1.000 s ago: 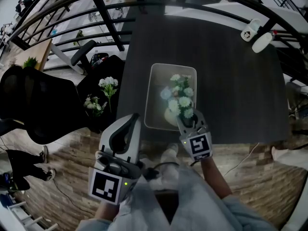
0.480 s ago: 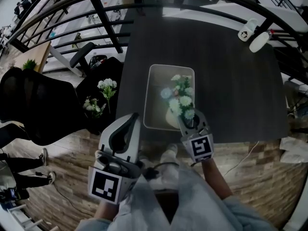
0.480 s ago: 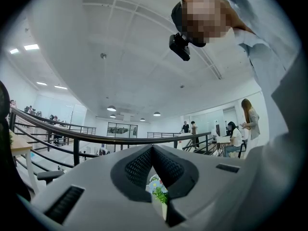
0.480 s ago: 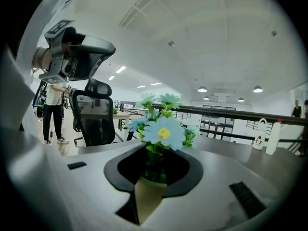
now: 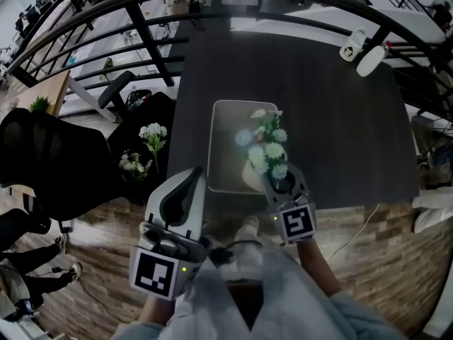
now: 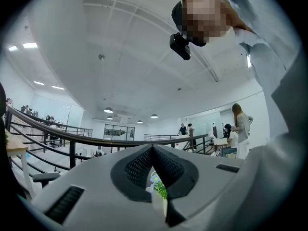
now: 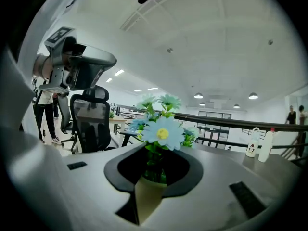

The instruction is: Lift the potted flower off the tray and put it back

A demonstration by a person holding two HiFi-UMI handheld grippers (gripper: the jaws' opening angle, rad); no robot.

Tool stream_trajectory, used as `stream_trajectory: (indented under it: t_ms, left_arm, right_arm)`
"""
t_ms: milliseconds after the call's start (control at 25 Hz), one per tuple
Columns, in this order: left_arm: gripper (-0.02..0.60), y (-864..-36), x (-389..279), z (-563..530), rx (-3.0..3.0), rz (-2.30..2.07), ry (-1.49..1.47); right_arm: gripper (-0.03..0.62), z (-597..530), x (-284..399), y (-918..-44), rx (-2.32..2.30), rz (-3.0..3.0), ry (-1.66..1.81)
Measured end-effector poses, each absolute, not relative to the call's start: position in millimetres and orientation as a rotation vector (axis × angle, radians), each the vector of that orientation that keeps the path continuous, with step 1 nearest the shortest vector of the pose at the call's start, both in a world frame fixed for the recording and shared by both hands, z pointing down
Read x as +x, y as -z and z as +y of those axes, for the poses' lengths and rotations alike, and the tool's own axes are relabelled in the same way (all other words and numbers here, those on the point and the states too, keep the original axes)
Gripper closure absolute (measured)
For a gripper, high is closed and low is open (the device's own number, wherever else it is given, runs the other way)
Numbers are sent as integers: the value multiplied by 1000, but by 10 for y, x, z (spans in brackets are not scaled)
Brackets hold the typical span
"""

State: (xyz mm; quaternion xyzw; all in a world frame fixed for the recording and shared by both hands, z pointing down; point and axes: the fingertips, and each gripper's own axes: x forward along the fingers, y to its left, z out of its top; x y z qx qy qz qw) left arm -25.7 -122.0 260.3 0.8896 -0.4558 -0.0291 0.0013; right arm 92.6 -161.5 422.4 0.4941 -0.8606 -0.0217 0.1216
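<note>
Raised slightly since a second ago, the potted flower (image 5: 266,147), pale blue and white blooms in a cream pot, seems to hang just over the near edge of the tray (image 5: 225,129) on the desk (image 5: 340,119), with the right gripper (image 5: 281,181) fingers clamped on its pot and the left gripper (image 5: 190,180) fingers together, empty.

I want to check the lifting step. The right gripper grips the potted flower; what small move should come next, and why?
Probably lift the right gripper straight up slightly: its fingers are closed on the potted flower, whose pot looks low at the near corner of the tray.
</note>
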Motion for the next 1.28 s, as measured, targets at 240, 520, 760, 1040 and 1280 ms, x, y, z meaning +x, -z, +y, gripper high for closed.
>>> stream_trajectory:
  t_ms: [240, 520, 760, 1040, 1280]
  left_arm:
    - [583, -2521, -230, -1211, 2814, -1414, 111]
    - [583, -2485, -247, -1169, 2843, -1393, 139]
    - [583, -2456, -286, -1172, 2863, -1382, 158]
    - [583, -2390, -279, -1199, 2881, -1377, 184]
    - [583, -2379, -297, -1207, 2883, -1380, 199]
  right_arm:
    - [507, -1573, 958, -3928, 1480, -2524, 135]
    - [507, -1497, 934, -3645, 1536, -2540, 188]
    - [508, -1443, 895, -3421, 1575, -2551, 216]
    - [508, -1405, 885, -3197, 1592, -2551, 273]
    - [508, -1389, 894, -3112, 1598, -2535, 301]
